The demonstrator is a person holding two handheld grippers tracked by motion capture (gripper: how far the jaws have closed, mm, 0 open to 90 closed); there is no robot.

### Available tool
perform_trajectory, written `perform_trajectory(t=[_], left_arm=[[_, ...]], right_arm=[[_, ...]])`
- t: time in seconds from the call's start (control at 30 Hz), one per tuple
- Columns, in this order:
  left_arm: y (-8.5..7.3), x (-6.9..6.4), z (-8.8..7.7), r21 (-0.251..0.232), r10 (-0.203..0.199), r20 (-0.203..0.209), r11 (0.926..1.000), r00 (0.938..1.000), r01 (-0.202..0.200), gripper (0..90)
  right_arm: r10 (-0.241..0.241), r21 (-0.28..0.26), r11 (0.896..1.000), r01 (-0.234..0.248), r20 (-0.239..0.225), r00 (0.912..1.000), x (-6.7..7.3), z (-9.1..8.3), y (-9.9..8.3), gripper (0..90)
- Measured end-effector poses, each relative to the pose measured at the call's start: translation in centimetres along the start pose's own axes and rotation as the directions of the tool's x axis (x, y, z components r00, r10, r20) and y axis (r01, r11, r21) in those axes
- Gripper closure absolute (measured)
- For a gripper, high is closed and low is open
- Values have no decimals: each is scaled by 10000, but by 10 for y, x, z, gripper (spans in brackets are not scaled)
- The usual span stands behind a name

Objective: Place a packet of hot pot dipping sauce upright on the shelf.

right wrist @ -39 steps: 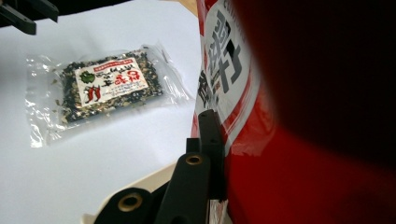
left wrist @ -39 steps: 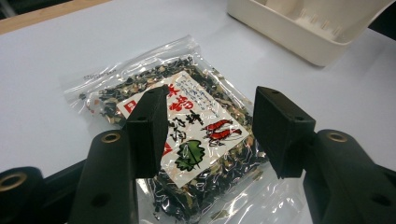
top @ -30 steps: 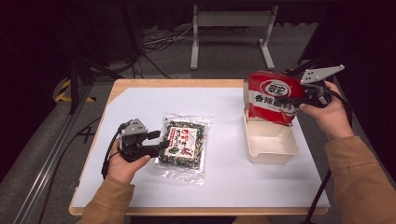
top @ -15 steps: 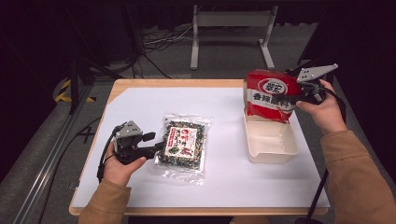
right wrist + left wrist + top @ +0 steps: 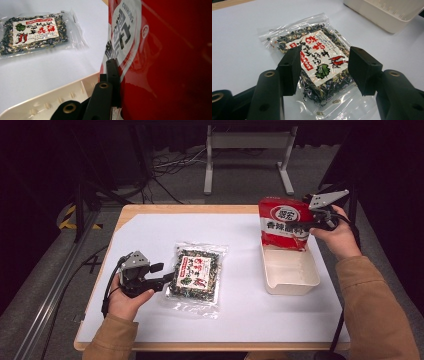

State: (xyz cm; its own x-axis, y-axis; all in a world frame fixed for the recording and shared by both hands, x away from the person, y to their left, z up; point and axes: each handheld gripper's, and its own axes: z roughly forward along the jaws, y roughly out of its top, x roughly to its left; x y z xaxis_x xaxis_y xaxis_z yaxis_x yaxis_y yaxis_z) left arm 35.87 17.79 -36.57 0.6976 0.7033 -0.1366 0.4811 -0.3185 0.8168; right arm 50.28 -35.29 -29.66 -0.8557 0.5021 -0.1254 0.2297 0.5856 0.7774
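White sheet (image 5: 150, 240) over wooden table (image 5: 190, 209)

Your red pouch (image 5: 283, 222) hangs upright, glossy, with a white oval label and dark characters; its lower edge sits over the far end of the cream tray (image 5: 292, 282). Your clear seaweed pack (image 5: 195, 276) lies flat on the white desk, label up, red and black print with a green leaf, dark flakes inside, well left of the tray.

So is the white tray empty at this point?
Empty: the white tray shows a bare floor, and the red packet hangs above it in the right gripper.
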Motion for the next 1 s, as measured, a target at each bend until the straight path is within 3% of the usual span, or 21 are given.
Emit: perform_trajectory(t=[0.37, 0.5, 0.77, 1.0], left_arm=[[0, 0, 1, 34, 18, 48, 10000, 10000, -18, 447], [0, 0, 0, -19, -23, 56, 10000, 10000, 23, 446], [1, 0, 4, 31, 51, 117, 10000, 9999, -52, 444], [1, -1, 4, 40, 55, 115, 10000, 9999, -56, 440]], right_arm=[[239, -147, 9996, -239, -53, 9997, -1, 8, -7, 891], [360, -257, 9990, -361, -15, 9993, 0, 8, -10, 831], [831, 70, 9965, -834, 363, 9959, 2, -2, -27, 761], [539, 780, 9953, -576, 480, 9974, 9, -9, -35, 772]])
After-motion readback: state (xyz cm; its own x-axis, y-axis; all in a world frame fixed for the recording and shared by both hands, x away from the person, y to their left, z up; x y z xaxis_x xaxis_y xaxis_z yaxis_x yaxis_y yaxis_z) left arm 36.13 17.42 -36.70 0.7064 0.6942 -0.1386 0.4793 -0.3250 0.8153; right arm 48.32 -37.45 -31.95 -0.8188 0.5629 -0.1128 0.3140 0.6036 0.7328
